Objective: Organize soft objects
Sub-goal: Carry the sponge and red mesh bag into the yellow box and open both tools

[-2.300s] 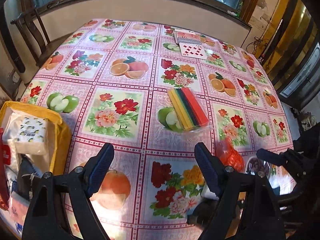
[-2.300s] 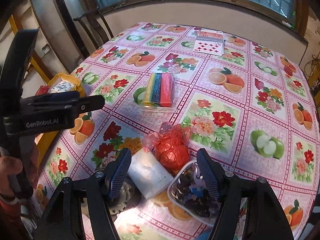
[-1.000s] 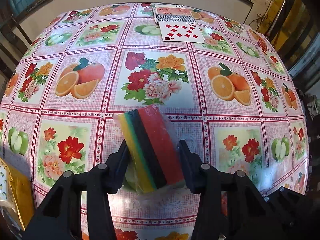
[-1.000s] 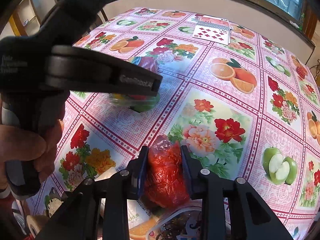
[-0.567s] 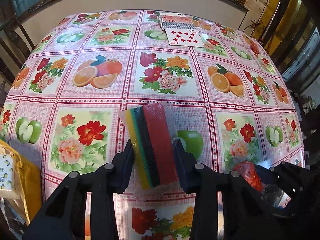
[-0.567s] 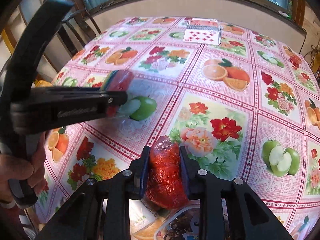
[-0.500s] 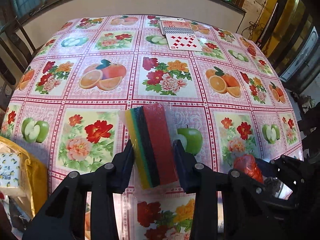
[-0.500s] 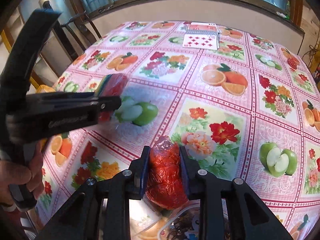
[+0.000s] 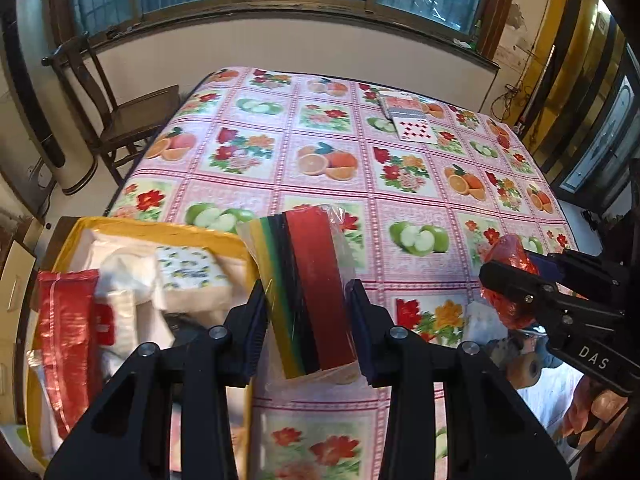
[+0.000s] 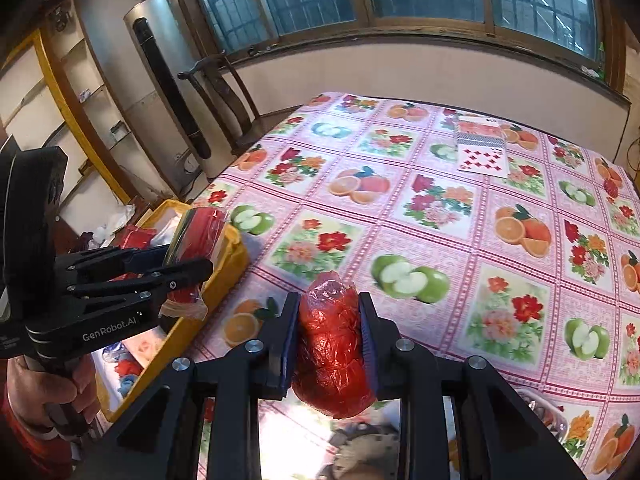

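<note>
My left gripper (image 9: pixel 310 300) is shut on a plastic-wrapped pack of striped sponges (image 9: pixel 308 280), yellow, green, black and red, held in the air beside the right wall of a yellow bin (image 9: pixel 160 227). The bin holds tissue packs and a red packet. In the right wrist view the same pack (image 10: pixel 196 236) hangs over the bin's rim (image 10: pixel 234 248). My right gripper (image 10: pixel 328 312) is shut on a crumpled red plastic bundle (image 10: pixel 332 352), lifted above the fruit-print tablecloth (image 10: pixel 440 240).
Playing cards (image 9: pixel 412 120) lie at the table's far side. A clear tray and a white packet (image 9: pixel 476 316) sit near the front right edge. A wooden chair (image 9: pixel 120 112) stands left of the table, with a tall grey appliance (image 10: pixel 168 80) behind it. A hand (image 10: pixel 44 388) grips the left tool.
Both grippers closed on their objects and lifted them. The left one then carried the sponge pack back and left to the yellow bin; the right one rose with the red bundle.
</note>
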Motion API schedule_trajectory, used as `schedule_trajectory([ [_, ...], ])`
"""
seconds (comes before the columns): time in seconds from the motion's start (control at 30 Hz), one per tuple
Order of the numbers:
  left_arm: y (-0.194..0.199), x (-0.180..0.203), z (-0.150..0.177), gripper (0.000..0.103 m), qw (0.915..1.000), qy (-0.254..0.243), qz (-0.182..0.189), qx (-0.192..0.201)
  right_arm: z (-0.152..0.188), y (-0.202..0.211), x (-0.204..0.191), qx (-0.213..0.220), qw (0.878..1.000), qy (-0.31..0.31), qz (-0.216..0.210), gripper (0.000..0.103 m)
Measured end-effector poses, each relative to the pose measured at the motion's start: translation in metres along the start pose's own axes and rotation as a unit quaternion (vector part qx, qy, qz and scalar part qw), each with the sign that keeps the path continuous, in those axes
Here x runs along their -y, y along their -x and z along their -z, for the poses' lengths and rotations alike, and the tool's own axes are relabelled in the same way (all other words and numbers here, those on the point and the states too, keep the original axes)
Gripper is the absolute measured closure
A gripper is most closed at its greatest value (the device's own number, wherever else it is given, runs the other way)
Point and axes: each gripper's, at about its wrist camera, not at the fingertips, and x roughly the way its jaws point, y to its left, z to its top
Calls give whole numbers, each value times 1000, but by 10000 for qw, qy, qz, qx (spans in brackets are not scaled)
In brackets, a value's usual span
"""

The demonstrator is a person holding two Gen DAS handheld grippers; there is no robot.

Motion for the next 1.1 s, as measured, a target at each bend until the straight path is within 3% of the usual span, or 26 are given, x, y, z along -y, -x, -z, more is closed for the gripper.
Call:
schedule_trajectory([
  [0.27,34,-71,48,67,9981,220,-488,319,6,-13,-98,-74,9988,317,-356,75],
  [0.6,49,-136,94,67,9939,511,-869,455,3,-64,-206,-255,9964,480,-646,75],
  [0.77,50,-153,112,67,9934,601,-870,436,-7,-102,-238,-332,9972,475,-469,75],
  [0.97,46,-153,124,64,9926,585,-895,573,-5,-126,-242,-349,9980,396,-344,70],
  [1.0,46,-153,125,60,9923,614,-878,623,-4,-124,-242,-319,9981,382,-355,70],
  [1.07,46,-152,128,41,9914,647,-871,736,-1,-117,-240,-234,9984,449,-270,67],
  [1.1,47,-152,129,25,9907,645,-903,787,2,-112,-240,-169,9983,509,-209,65],
])
